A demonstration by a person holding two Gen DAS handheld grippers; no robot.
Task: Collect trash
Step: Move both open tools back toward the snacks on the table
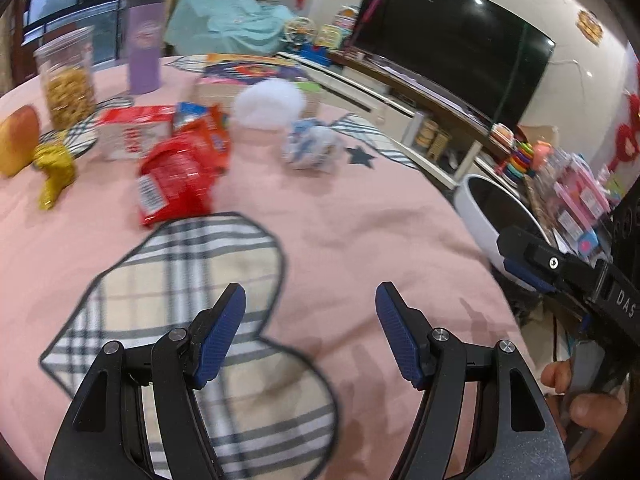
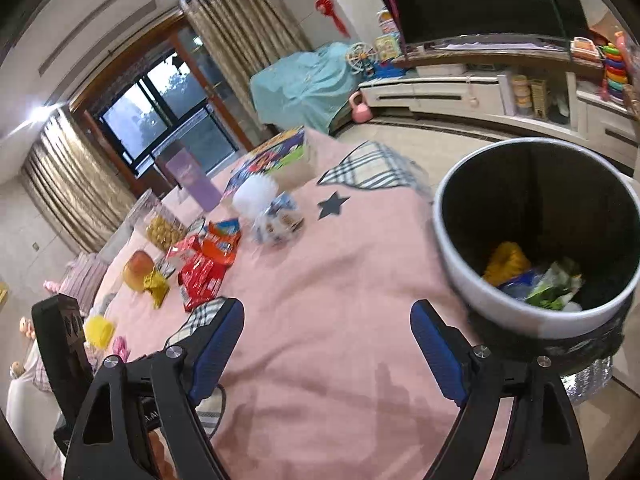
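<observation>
Trash lies on the pink tablecloth (image 1: 360, 220): a red snack wrapper (image 1: 180, 172), a crumpled white and blue wrapper (image 1: 310, 148), a gold wrapper (image 1: 54, 172) and a white tissue ball (image 1: 270, 104). My left gripper (image 1: 310, 300) hovers open over the cloth, short of them, with nothing between its fingers. In the right wrist view my right gripper (image 2: 328, 320) is open and empty near the table's edge. The white bin (image 2: 512, 304) stands just to its right, with yellow, green and blue trash inside. The red wrapper (image 2: 200, 276) and the white and blue wrapper (image 2: 278, 220) lie farther off.
A red and white carton (image 1: 132, 128), a snack jar (image 1: 68, 80), a purple tumbler (image 1: 146, 48) and a fruit (image 1: 18, 140) stand at the back left. The bin (image 1: 480, 220) is beyond the table's right edge. A TV (image 1: 452, 48) and toy shelves line the far wall.
</observation>
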